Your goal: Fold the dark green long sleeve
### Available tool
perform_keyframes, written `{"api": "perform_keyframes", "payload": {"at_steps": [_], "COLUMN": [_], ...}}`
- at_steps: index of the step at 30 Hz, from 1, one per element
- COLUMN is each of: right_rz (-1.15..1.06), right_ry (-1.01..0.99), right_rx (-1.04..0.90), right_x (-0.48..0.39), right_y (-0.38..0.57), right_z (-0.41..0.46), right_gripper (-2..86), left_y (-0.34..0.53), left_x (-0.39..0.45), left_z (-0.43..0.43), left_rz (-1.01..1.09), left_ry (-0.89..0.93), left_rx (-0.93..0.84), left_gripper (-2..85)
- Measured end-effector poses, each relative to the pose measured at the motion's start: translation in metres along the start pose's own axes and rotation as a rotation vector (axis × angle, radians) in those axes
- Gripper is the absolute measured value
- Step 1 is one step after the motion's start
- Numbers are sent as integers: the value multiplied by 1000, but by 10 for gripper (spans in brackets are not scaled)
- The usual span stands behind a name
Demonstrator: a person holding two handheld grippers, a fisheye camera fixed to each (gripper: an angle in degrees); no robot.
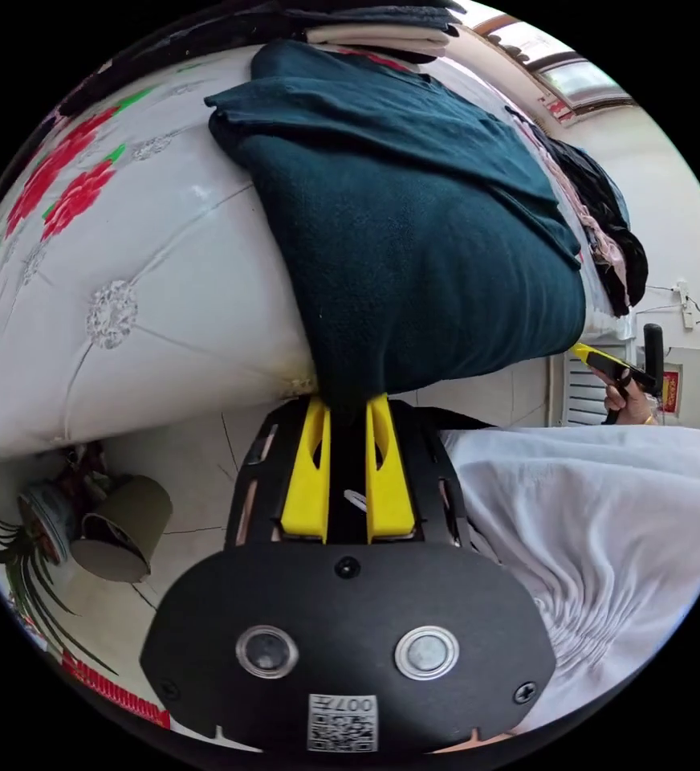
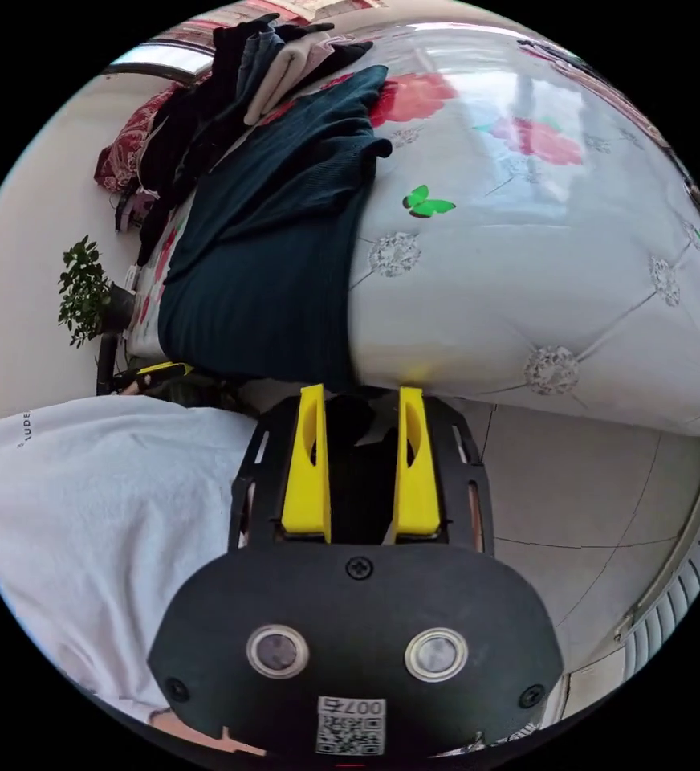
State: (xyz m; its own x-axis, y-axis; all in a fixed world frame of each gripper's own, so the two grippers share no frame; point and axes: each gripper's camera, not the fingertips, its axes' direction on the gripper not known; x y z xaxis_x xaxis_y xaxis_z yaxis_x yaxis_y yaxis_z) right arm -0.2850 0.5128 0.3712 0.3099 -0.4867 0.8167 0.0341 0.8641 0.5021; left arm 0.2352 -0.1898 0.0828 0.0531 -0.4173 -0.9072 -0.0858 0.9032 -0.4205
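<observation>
In the left gripper view we see our left hand-held gripper (image 1: 348, 409) with its two yellow jaws drawn narrow and pinching the hanging edge of the dark green long sleeve (image 1: 414, 241), the cloth dropping straight between them. In the right gripper view our right hand-held gripper (image 2: 360, 401) sits just under the same garment (image 2: 270, 265); its jaws stand a little wider, with dark cloth reaching down between them, but we cannot tell whether both jaws press on it. The long sleeve lies across the bed (image 2: 543, 265), draped over its near edge and hanging down the side. Beyond it, toward the far edge of the bed, a pile of clothes (image 1: 599, 217) is heaped. Below the bed edge, tiled floor (image 2: 559, 490) lies open beside the right gripper. Our white shirt (image 1: 607, 530) is close beside both grippers; the lettering on it is too cut off to read.
</observation>
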Motion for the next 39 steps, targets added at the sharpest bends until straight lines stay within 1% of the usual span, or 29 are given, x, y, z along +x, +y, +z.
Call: {"api": "perform_keyframes", "payload": {"at_steps": [1,2,3,5,8,10,12,13,15,17,18,19,21,25,27,29,31,33,35,39], "right_rz": [1,-18,-38,-83,-109,-103,-102,-98,-118,-123,-103,-80,-35,-6,-27,-19,-44,-83,-144,-225], "right_ry": [84,99,95,26,-73,-191,-269,-284,-247,-155,-122,-127,-149,-182,-178,-230,-287,-336,-377,-496], "right_rx": [-23,-33,-74,-71,75,267,392,446,467,384,289,194,94,11,21,21,-73,-104,-102,46], "right_x": [-1,-2,-1,-1,1,6,8,7,2,0,6,15,32,47,45,46,41,33,25,19], "right_y": [-4,-6,-7,-4,-4,-14,-23,-28,-29,-25,-18,-8,13,43,39,27,10,7,12,37], "right_z": [-3,-5,-9,-25,-74,-124,-159,-176,-188,-179,-163,-145,-122,-80,-66,-53,-37,-40,-57,-142], "right_gripper": [67,59,42,18,7,8,15,30,53,72,80,85,87,88,82,67,38,22,12,3], "left_y": [-3,-3,-1,4,6,-3,-14,-21,-32,-39,-41,-42,-43,-46,-49,-52,-52,-48,-40,-6], "left_x": [-2,-3,-1,2,-1,-8,-13,-15,-20,-22,-22,-23,-26,-38,-41,-40,-38,-36,-34,-27], "left_z": [-4,-7,-18,-38,-73,-97,-110,-115,-114,-109,-107,-106,-106,-99,-96,-94,-94,-96,-101,-122], "left_rz": [23,38,75,129,163,155,130,111,68,55,51,47,30,-31,-56,-66,-58,-51,-36,17], "left_ry": [60,87,116,159,221,296,341,356,361,368,361,358,354,349,345,339,325,324,341,353], "left_rx": [-19,-18,2,43,142,222,291,323,337,325,323,323,322,295,282,274,269,268,265,264], "left_gripper": [50,48,46,44,41,41,40,40,40,40,40,41,41,41,41,41,41,40,40,38]}}
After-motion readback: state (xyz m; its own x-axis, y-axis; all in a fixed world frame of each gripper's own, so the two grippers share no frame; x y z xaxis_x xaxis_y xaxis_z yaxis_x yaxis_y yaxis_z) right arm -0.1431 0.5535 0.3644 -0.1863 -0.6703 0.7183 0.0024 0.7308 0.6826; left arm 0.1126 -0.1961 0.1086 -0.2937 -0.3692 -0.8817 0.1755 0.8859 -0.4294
